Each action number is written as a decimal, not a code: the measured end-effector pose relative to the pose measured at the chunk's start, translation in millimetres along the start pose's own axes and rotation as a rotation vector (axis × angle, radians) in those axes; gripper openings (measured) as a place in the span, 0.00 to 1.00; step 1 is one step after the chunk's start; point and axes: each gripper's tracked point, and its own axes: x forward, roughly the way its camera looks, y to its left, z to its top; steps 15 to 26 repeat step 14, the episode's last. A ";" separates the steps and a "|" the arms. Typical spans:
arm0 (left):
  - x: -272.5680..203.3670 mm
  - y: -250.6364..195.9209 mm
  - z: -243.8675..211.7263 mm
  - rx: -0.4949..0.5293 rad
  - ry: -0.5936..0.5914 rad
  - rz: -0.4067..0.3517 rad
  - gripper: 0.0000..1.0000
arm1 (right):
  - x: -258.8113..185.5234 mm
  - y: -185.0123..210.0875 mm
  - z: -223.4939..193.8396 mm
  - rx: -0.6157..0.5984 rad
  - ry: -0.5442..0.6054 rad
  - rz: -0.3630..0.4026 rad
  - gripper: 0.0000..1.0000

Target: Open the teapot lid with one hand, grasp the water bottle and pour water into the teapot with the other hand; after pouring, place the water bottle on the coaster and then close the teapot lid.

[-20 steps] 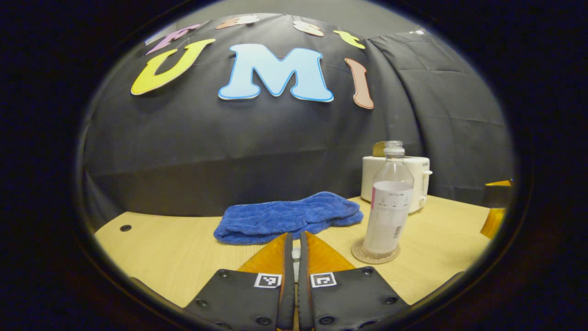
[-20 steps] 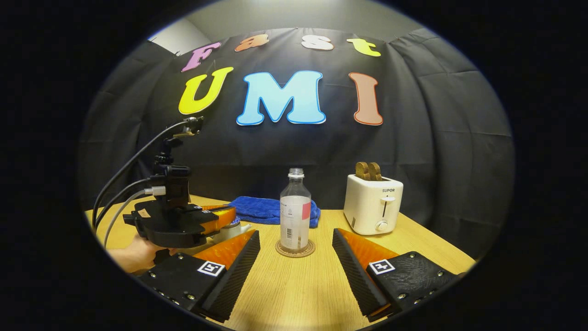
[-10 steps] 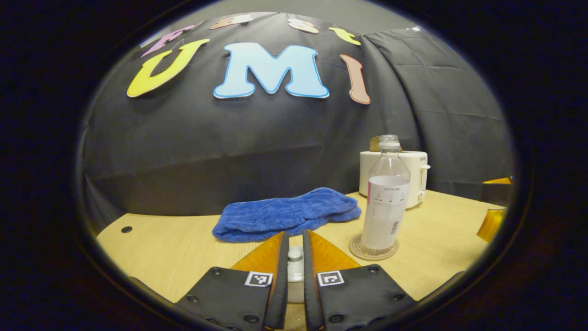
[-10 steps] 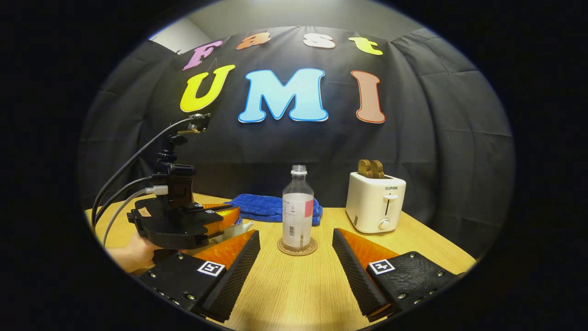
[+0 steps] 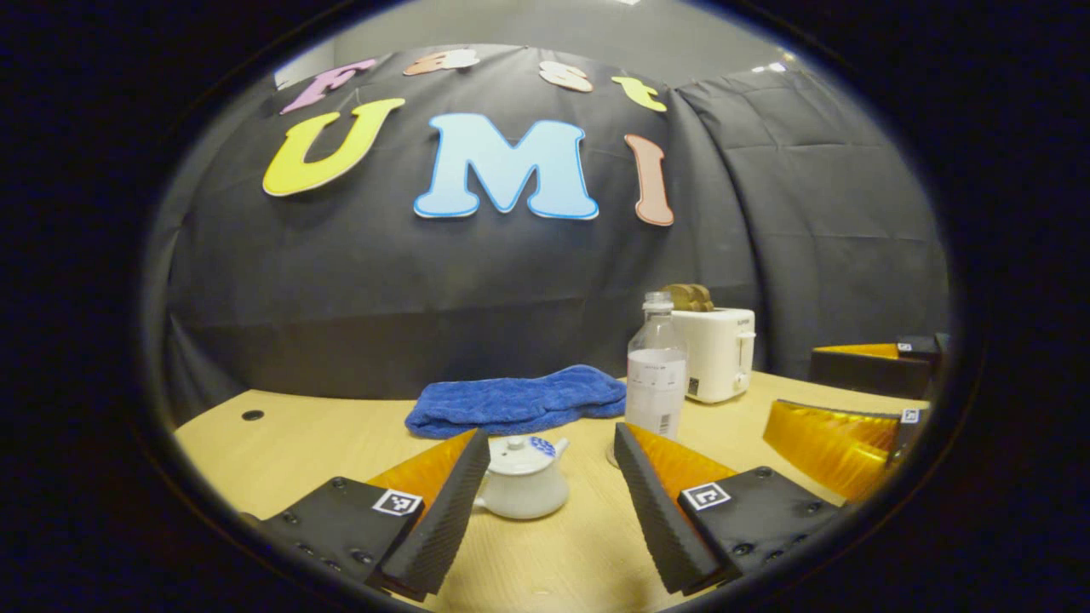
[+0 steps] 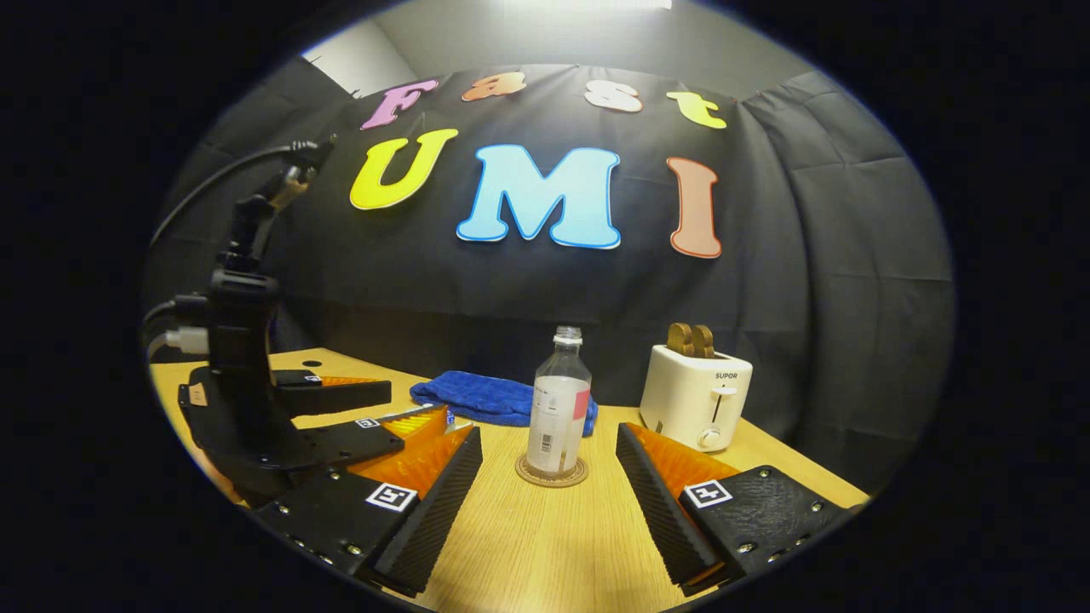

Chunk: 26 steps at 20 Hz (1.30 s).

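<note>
**Lid down, jaws off: the job looks finished**

Now your left gripper (image 5: 545, 494) stands wide apart, where half a second ago its fingers were pinched together on the lid's knob. It has also backed away, so the whole teapot (image 5: 521, 479) sits low in the middle of the left gripper view with the lid (image 5: 522, 455) on it, untouched between the fingers. Since the water bottle (image 6: 558, 415) is upright on the coaster (image 6: 551, 471) at centre frame, I judge every step done and only the retreat left.

Your right gripper (image 6: 549, 494) is likewise spread open, holding nothing, with the bottle framed between its fingers but well apart from them.

Compare the views: the left gripper view gives you the teapot clearly. The right gripper view instead shows your left gripper's body and cables at the left edge, plus the coaster's full ring, which the left gripper view mostly hides behind a finger.
</note>
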 end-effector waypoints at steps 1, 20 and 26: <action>-10.0 -2.2 6.0 0.008 -0.009 0.007 1.00 | -1.3 4.8 0.6 -0.007 -0.007 0.012 0.98; -150.8 -34.9 40.5 0.004 -0.126 0.052 1.00 | -119.6 -2.6 19.7 -0.009 -0.018 0.051 0.98; -150.8 -34.9 40.5 0.004 -0.126 0.052 1.00 | -119.6 -2.6 19.7 -0.009 -0.018 0.051 0.98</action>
